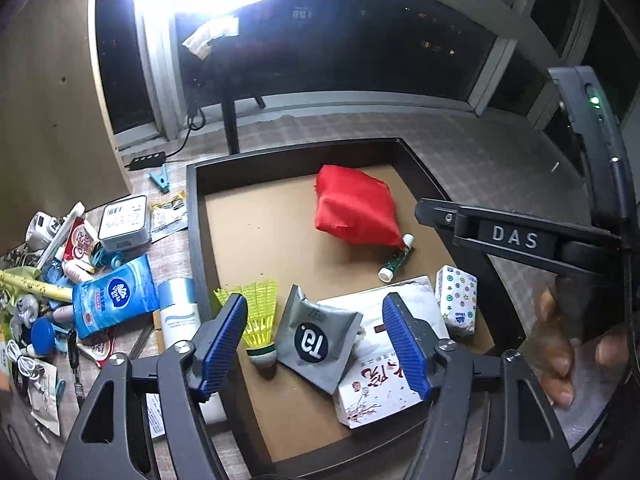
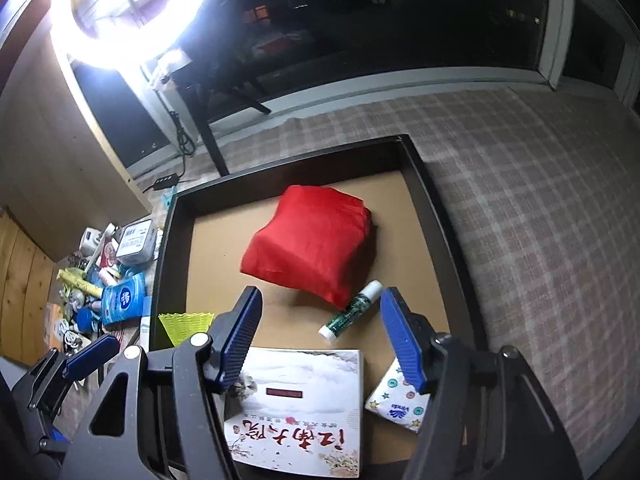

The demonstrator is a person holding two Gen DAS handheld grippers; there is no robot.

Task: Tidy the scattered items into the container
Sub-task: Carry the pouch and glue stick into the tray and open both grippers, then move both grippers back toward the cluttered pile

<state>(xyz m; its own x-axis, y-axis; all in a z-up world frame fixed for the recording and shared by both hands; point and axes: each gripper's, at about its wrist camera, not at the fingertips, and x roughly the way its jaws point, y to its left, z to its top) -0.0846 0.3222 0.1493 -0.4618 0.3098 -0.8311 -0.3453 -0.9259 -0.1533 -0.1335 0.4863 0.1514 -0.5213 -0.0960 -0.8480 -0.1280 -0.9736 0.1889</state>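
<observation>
- Hovering over the black-walled tray with brown cardboard floor (image 1: pixel 195 216), the left gripper (image 1: pixel 320 344) has its blue ribbed jaws spread wide and holds nothing.
- Between its fingers lie a grey foil sachet with a dark round logo (image 1: pixel 318 340) and a yellow plastic shuttlecock (image 1: pixel 260 320), both on the tray floor.
- Beyond its right finger lies a white booklet with red calligraphy (image 1: pixel 380 384), and beside that a small tissue pack printed with buttons (image 1: pixel 456 300).
- Left of this gripper, outside the tray, a blue wet-wipes pack (image 1: pixel 114 300) lies in a pile of scattered items.
- The right gripper (image 2: pixel 320 340) is also spread wide and empty; a green-patterned tube with white cap (image 2: pixel 352 310) lies between its fingers, and a folded red cloth bag (image 2: pixel 312 240) just beyond.
</observation>
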